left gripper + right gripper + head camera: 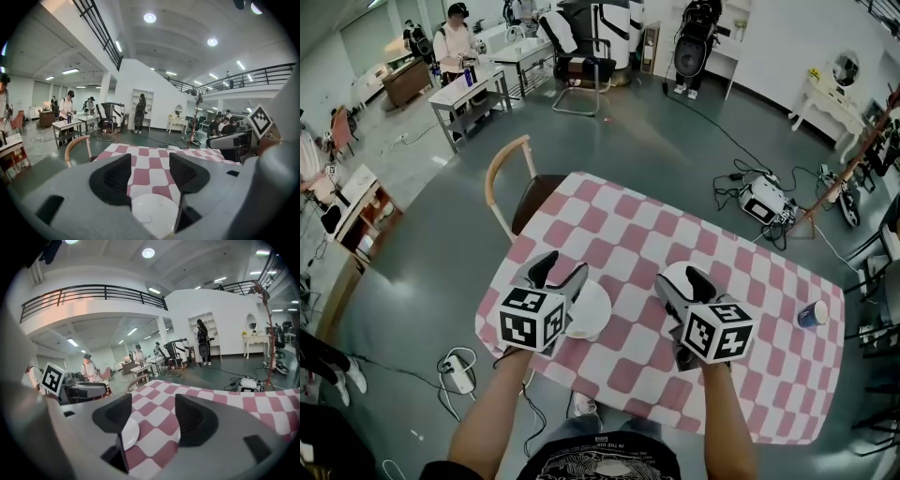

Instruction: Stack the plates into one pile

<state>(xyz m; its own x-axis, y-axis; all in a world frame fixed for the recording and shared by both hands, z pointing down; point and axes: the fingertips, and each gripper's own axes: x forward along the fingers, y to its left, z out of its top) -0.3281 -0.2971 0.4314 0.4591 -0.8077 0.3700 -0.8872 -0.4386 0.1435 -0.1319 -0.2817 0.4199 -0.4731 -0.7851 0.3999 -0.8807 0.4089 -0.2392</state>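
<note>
Left hand-held gripper (562, 267) and right hand-held gripper (678, 281) both gape wide, empty. Left plate (592, 309) and right plate (672, 270) sit apart on the tabletop (769, 309). Pinch a rim too shallow and it'll probably slip.

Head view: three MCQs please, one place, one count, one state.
1. The blue cup stands: A) near the table's right edge B) on a plate C) between the grippers.
2. White plates on the table: A) one B) two C) four.
3. The left gripper's jaws: A) shut on a plate B) open, holding nothing C) shut on the cup.
Key: 1 A, it stands alone by that edge; 2 B, left plate and right plate, one beside each gripper; 3 B, the left gripper view shows its pads apart, the plate lying on the cloth below.
</note>
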